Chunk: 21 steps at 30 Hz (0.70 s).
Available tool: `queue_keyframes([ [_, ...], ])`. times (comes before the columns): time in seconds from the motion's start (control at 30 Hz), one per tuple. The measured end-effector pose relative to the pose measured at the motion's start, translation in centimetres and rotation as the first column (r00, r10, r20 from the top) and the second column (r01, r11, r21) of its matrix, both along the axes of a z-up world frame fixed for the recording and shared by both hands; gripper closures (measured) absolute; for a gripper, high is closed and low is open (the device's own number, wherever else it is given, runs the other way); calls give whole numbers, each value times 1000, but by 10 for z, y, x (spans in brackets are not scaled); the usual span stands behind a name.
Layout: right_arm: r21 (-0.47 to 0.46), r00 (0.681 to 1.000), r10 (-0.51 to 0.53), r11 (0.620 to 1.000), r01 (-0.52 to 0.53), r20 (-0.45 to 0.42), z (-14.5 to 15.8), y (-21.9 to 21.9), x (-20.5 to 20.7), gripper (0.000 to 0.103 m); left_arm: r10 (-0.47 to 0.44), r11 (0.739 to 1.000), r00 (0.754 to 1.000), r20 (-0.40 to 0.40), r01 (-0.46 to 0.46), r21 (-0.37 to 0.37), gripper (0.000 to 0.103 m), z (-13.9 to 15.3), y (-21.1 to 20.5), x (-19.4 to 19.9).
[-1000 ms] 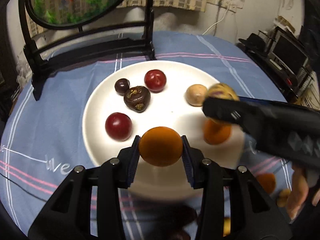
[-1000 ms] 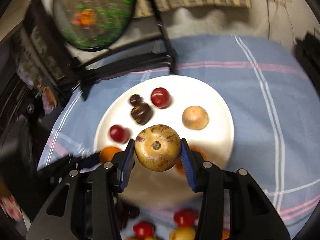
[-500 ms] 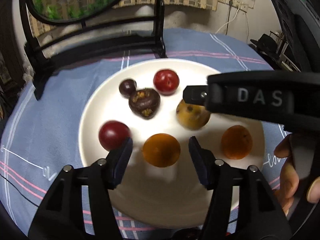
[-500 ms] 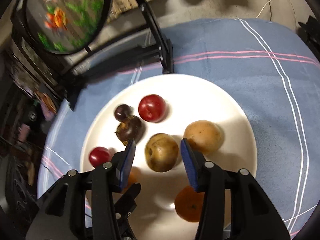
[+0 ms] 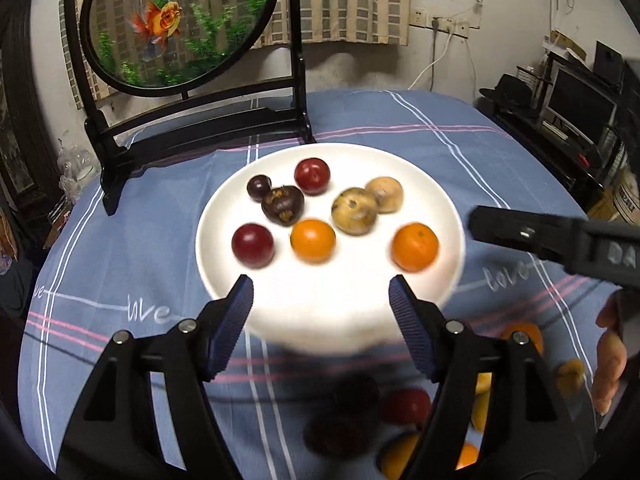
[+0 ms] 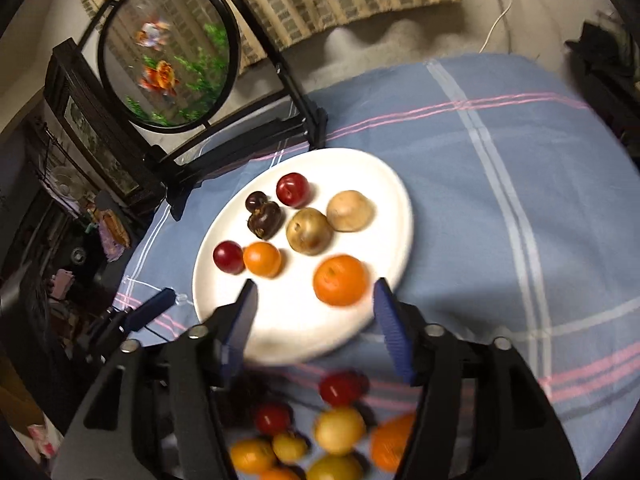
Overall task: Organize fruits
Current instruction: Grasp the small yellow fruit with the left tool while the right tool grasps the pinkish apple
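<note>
Both tongs (image 5: 321,307) (image 6: 313,308) opening, empty, plate (image 5: 448,204) of fruit ahead, goldfish screen (image 5: 176,20) behind

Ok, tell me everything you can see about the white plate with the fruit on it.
The plate is round, plain white and glossy, likely ceramic, lying flat on the blue striped cloth in front of a black stand. It holds eight fruits: two oranges, two red ones, two tan ones and two dark ones, the two tan and two dark pairs touching. Its near part is bare. Neither gripper touches it; more fruit lies on the cloth nearer the cameras.
</note>
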State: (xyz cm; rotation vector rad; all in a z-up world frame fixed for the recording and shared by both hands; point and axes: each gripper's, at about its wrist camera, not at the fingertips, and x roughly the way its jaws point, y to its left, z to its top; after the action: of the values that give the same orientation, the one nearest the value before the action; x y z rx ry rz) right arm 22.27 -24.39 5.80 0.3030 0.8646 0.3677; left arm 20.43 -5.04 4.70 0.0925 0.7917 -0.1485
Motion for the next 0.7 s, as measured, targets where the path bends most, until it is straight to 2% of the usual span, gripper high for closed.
queue_keyframes([
  [0.1,-63,999,-9,998,11,43,1,-7,-38,40,-15,1000,1000,6,15,8,30,3,-1,-23],
  [0.17,-92,998,-14,996,19,64,-1,-12,-65,37,-23,1000,1000,6,23,10,17,2,2,-38],
  [0.23,-101,995,-21,994,31,100,-4,-19,-96,37,-21,1000,1000,22,20,10,13,0,9,-58],
  [0.33,-114,995,-24,993,35,96,-16,-24,-128,37,-8,1000,1000,28,8,12,13,-8,21,-81],
  [0.43,-138,996,-31,990,42,85,-29,-25,-148,37,6,1000,1000,29,-5,-25,13,-15,33,-103],
  [0.7,-179,999,-34,983,40,35,-61,-19,-185,38,-13,999,999,44,12,35,13,-28,46,-139],
])
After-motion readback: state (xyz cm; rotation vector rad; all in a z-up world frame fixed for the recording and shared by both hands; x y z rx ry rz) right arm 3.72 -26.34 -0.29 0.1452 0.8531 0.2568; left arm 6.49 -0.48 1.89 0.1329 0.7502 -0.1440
